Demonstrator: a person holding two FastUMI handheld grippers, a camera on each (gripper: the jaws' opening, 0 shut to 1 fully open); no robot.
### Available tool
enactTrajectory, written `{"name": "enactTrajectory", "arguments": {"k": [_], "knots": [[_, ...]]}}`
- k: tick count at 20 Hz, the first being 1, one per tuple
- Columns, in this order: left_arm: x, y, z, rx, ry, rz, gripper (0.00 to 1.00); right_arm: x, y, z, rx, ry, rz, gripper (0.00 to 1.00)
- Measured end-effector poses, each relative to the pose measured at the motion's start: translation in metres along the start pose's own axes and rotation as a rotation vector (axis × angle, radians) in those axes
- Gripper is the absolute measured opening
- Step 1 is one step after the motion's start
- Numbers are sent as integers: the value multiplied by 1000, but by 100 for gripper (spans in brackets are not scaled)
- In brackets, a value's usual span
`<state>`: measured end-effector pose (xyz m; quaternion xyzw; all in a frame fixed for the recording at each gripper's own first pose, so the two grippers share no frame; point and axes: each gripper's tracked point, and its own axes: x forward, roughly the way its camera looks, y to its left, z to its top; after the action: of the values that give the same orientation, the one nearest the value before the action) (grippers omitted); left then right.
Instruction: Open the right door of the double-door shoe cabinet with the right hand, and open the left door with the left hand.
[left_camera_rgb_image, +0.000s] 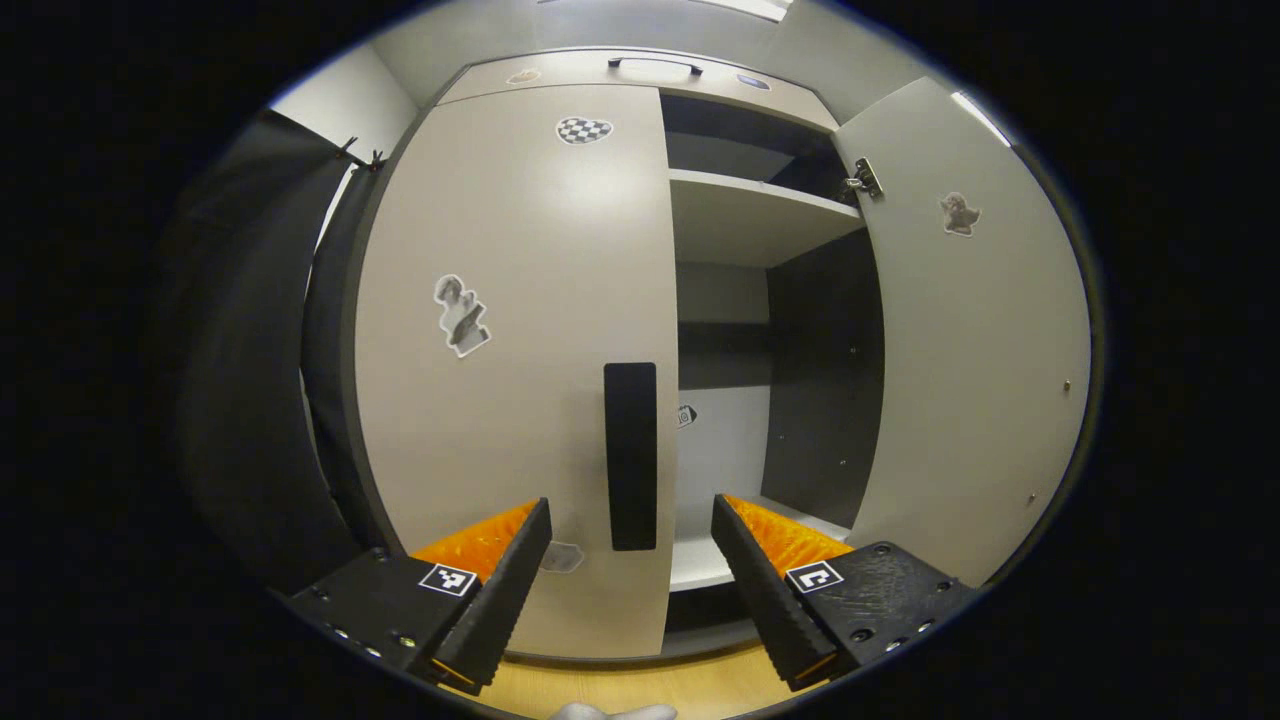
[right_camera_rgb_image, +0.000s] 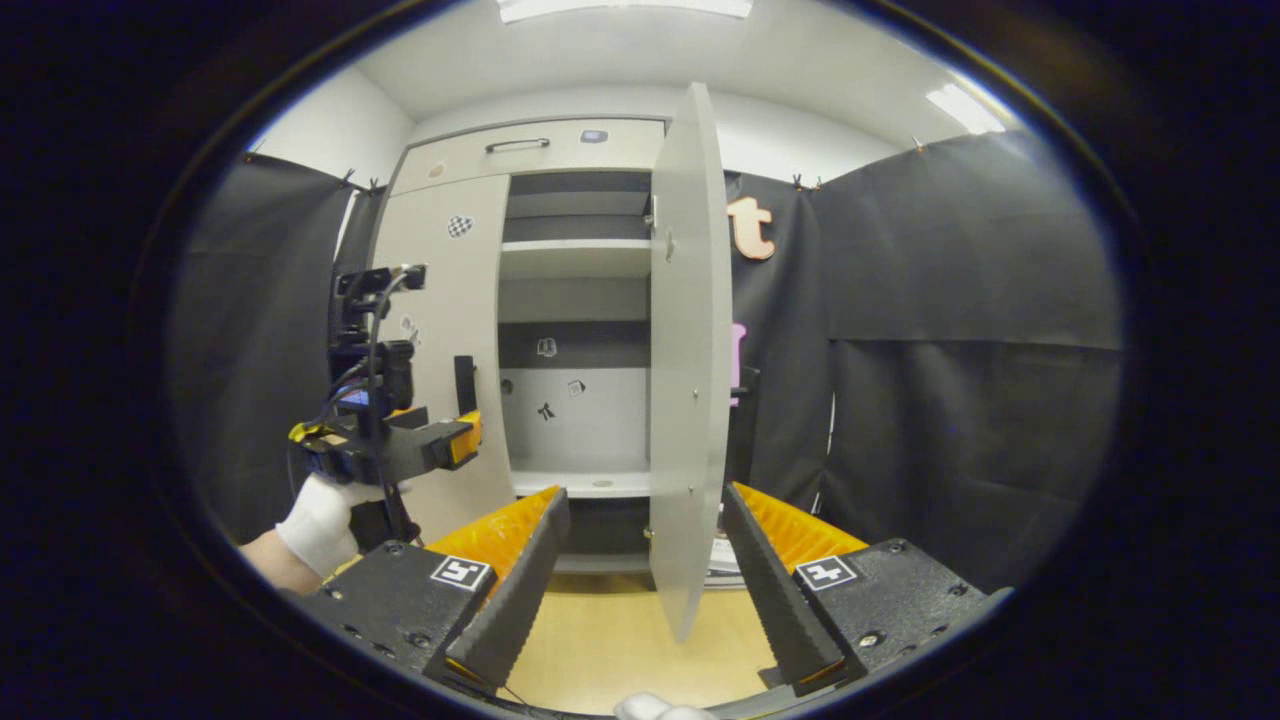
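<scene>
On the left stood the left door (left_camera_rgb_image: 510, 350) of the shoe cabinet (left_camera_rgb_image: 640, 72), not opened yet and flat against the frame. Its dark vertical handle (left_camera_rgb_image: 630, 455) sat near the door's inner edge, and the left gripper (left_camera_rgb_image: 630, 570) was right in front of it with its jaws spread wide, one finger on each side of the handle but not touching it. In the right gripper view this same gripper (right_camera_rgb_image: 465, 435) appeared close to the handle, held by a gloved hand (right_camera_rgb_image: 320, 520).

Further right, the inside shelves (left_camera_rgb_image: 750, 205) were visible, and then the right door (right_camera_rgb_image: 690, 350), already swung out wide. The right gripper (right_camera_rgb_image: 645, 580) was before this door's lower edge, fingers apart, holding nothing.

The door looked to me a stiff, flat panel, rather light, and its smooth face seemed slippery. I judged the handle to be the only good place to hold, pinched across its narrow width and then pulled along the hinge's arc.
</scene>
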<state>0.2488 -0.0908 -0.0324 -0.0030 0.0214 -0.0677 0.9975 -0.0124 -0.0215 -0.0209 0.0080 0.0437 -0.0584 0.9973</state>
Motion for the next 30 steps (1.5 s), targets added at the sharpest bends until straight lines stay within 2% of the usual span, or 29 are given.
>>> {"name": "enactTrajectory", "arguments": {"k": [4, 11, 13, 14, 15, 17, 18, 19, 20, 21, 22, 23, 24, 26, 30], "knots": [[29, 2, 3, -2, -16, 10, 96, 2, -5, 1, -12, 12, -20, 96], [49, 16, 5, -19, -9, 44, 96, 4, -12, -4, -19, 36, -37, 96], [52, 19, 3, -5, -6, 53, 86, 6, -10, -3, -20, 35, -29, 96], [53, 19, 2, -1, 1, 59, 74, 7, -10, -3, -21, 36, -24, 96], [52, 19, 3, 4, -6, 60, 71, 7, -9, -3, -23, 36, -21, 96], [55, 13, 1, 1, -10, 42, 70, 8, -8, -1, -26, 33, -19, 96], [55, 4, 2, -10, -8, 0, 59, 7, -7, -1, -27, 31, -17, 96], [60, 4, 1, -10, -5, 10, 41, 7, -6, 1, -28, 27, -14, 96], [54, 4, 1, 4, 4, 16, 29, 6, -5, 3, -26, 21, -12, 96], [54, 5, 1, 5, 6, 22, 29, 4, -3, 5, -25, 17, -8, 96], [54, 5, 0, -6, 14, 31, 23, 3, -3, 6, -24, 12, -3, 96], [55, 6, 0, -20, 17, 36, 22, 0, -2, 8, -22, 8, 1, 96], [55, 6, 1, -23, 19, 33, 13, -2, -2, 8, -19, 3, 8, 96], [53, 5, 1, -21, 19, 30, 8, -7, 0, 8, -15, 2, 15, 96], [49, 6, 0, -17, 14, 21, 5, -16, 2, 8, -20, 1, 28, 96]]}}
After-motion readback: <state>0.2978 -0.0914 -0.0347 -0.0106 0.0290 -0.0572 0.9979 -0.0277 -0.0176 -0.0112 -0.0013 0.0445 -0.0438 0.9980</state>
